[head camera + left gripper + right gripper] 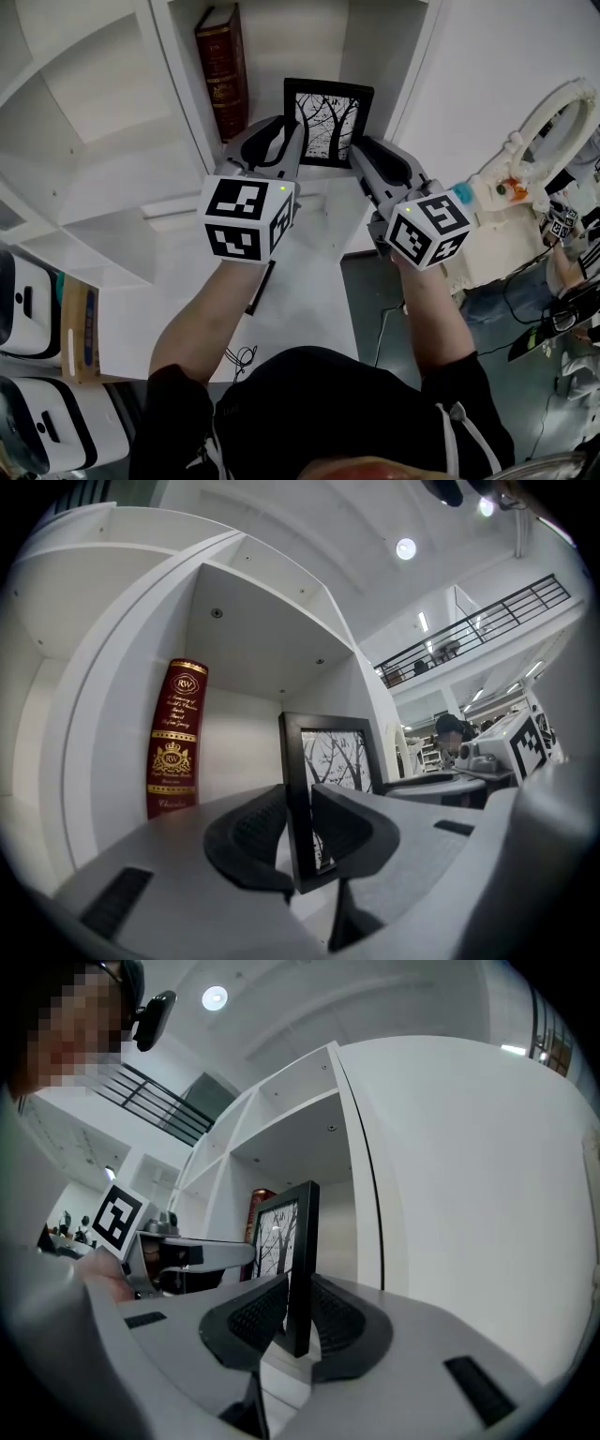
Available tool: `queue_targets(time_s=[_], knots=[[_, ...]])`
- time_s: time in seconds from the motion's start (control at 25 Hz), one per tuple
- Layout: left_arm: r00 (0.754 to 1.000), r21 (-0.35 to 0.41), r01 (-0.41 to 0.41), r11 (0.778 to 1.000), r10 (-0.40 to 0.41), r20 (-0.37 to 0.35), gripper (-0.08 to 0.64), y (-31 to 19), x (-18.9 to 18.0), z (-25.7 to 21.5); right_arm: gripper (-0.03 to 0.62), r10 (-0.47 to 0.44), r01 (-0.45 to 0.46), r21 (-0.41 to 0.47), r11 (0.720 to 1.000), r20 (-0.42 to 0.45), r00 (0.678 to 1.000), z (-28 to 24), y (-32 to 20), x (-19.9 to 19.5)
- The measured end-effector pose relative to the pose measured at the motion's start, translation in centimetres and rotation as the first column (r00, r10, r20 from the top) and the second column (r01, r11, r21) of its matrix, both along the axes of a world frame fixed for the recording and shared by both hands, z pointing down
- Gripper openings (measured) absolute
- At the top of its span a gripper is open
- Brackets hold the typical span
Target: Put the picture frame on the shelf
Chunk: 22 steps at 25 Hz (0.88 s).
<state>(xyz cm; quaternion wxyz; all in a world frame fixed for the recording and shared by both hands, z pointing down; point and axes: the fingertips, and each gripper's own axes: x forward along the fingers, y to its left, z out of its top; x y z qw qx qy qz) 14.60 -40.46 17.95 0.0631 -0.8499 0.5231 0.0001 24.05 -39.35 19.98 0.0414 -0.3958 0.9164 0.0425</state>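
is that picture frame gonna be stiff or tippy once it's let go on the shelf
Likely stiff: the picture frame looks flat with jaws pinching only its side edges. Probably tippy: it is thin, upright, and no rear stand shows.

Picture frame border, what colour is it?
The picture frame border is black, clearest in the left gripper view.

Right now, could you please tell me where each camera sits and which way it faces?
Head view: on the person's head, facing steeply down at the shelf; shows both forearms, the left gripper and right gripper clamping the picture frame.
Left gripper view: rides on the left gripper, looks along its jaws, shut on the frame's left edge, into the compartment.
Right gripper view: rides on the right gripper, looks along its jaws, shut on the frame's right edge.
Shared: all three show the frame and red book.
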Motion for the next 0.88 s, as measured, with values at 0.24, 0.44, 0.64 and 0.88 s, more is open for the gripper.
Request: queue_targets(time_s=[0.24,0.44,0.64,0.88], knots=[[1.000,0.002,0.001,1.000,-0.001,-0.008,0.089,0.1,-0.1,0.0,0.083,-0.055,0.055,-0.041,0.998,-0.016,0.998,1.0,-0.1,-0.1],[1.000,0.008,0.014,1.000,-0.013,-0.011,0.089,0.5,-0.2,0.0,0.083,-0.067,0.064,-0.062,0.996,-0.041,0.997,1.6,-0.3,-0.3],[1.000,0.007,0.017,1.000,-0.017,-0.011,0.089,0.4,-0.2,-0.1,0.083,-0.074,0.071,-0.054,0.996,-0.046,0.996,1.6,-0.1,-0.4],[1.000,-0.005,0.007,1.000,-0.007,-0.012,0.089,0.3,-0.2,0.1,0.083,-0.067,0.062,-0.046,0.997,-0.099,0.993,2.3,0.4,-0.5]])
